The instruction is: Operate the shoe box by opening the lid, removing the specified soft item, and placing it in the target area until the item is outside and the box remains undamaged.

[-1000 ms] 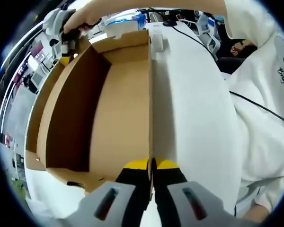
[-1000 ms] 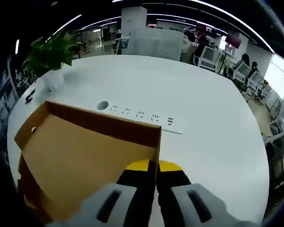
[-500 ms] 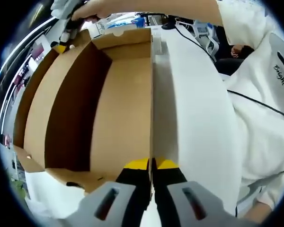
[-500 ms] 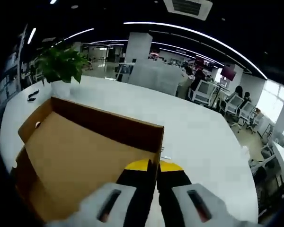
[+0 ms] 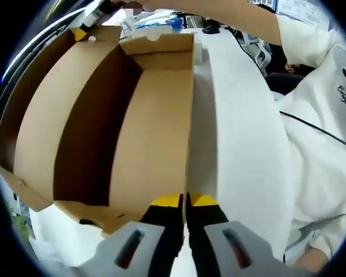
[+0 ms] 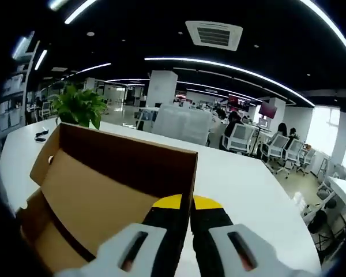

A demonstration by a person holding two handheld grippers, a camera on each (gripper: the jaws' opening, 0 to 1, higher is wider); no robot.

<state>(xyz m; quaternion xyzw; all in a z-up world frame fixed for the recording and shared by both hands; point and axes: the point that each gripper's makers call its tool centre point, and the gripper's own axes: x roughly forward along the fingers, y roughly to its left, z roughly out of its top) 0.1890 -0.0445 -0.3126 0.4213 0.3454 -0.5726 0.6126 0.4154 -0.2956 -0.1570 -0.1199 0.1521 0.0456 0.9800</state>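
A long white table point(image 5: 242, 150) carries the cardboard shoe box point(image 5: 132, 133), and behind it a person in a white top point(image 5: 328, 144) stands close to the table edge, one bare arm point(image 5: 219, 12) reaching across the far end of the box. In the right gripper view the table point(image 6: 242, 173) runs out toward an open office with a potted plant point(image 6: 78, 107), white partition panels point(image 6: 181, 124) and rolling chairs point(image 6: 242, 138) under long ceiling lights. In the left gripper view the left gripper point(image 5: 185, 201) has its yellow-tipped jaws pressed together on the near edge of the box wall, which runs straight away from the jaws; the brown inside of the box opens to the left of that wall, with the lid point(image 5: 34, 115) swung up beyond it. The inside that shows is bare cardboard, and no soft item can be made out in it. In the right gripper view the right gripper point(image 6: 188, 202) likewise has its jaws closed on the corner edge of the lid point(image 6: 121, 173), whose brown panel spreads to the left of the jaws and blocks the table behind it.
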